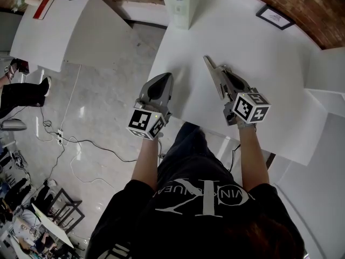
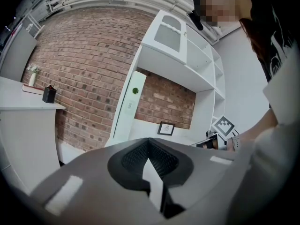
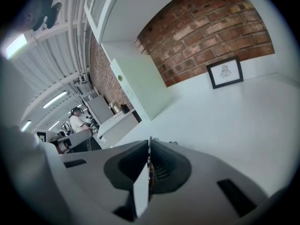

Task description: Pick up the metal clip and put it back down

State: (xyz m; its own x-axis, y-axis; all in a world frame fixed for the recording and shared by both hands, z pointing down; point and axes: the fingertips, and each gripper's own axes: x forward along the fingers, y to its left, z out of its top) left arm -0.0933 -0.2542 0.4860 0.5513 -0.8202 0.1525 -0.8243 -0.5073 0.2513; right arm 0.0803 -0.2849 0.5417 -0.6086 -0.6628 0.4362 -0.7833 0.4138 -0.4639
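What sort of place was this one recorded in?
Probably an indoor lab or studio dressed as a room: a red brick wall behind a white table with a small black-framed picture, white shelving, and loose cables on the grey floor.

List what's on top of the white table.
A small black-framed picture and a tall white box with a green dot, both at the far edge. The left gripper and the right gripper, shut on a thin metal clip, hide the tabletop beneath them.
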